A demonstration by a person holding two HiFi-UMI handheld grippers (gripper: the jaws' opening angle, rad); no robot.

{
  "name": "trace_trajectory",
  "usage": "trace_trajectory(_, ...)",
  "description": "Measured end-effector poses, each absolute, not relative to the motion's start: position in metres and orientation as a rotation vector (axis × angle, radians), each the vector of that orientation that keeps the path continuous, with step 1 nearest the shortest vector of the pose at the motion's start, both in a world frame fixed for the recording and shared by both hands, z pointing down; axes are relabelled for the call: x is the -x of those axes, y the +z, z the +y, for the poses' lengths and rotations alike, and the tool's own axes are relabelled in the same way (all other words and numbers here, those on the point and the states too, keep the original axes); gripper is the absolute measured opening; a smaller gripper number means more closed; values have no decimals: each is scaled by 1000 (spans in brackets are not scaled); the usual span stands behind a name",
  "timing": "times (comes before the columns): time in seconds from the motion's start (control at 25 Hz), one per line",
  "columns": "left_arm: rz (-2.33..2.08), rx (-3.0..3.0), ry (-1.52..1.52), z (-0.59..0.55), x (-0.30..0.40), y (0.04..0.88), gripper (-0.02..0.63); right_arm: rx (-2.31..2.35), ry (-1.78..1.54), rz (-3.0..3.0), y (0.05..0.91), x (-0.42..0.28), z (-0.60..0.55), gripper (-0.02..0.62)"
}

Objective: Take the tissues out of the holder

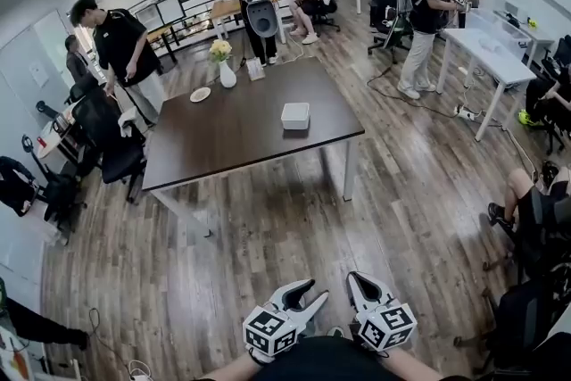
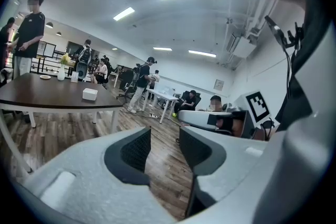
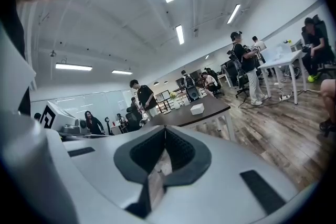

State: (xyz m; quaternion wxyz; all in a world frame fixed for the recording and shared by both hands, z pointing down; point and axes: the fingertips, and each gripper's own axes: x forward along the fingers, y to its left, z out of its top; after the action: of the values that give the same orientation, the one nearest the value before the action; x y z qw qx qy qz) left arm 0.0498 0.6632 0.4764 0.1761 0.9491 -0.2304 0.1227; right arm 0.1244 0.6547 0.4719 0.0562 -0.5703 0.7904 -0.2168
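Two grippers show low in our head view, their handles hidden behind the marker cubes. The left gripper (image 1: 313, 291) holds its fingers (image 2: 137, 148) wide apart, with only the wood-plank floor (image 1: 294, 219) between the dark ribbed pads. The right gripper (image 1: 355, 278) has its fingers (image 3: 181, 150) pressed together on nothing. The tissue holder (image 1: 295, 115), a small white box with rounded corners, sits well away on the dark matte table (image 1: 232, 134), near its right end. It is too small for us to make out any tissue.
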Motion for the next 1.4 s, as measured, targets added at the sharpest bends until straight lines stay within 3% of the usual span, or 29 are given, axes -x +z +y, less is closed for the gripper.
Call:
trace_trajectory(0.92,-663,-2649,224,442,41,477,175,1835,-724,2415,478,-49,441,11)
trace_trajectory(1.4,-727,-2603,266,360,46,490,175,1737,-806,2483,494,-37,351,11)
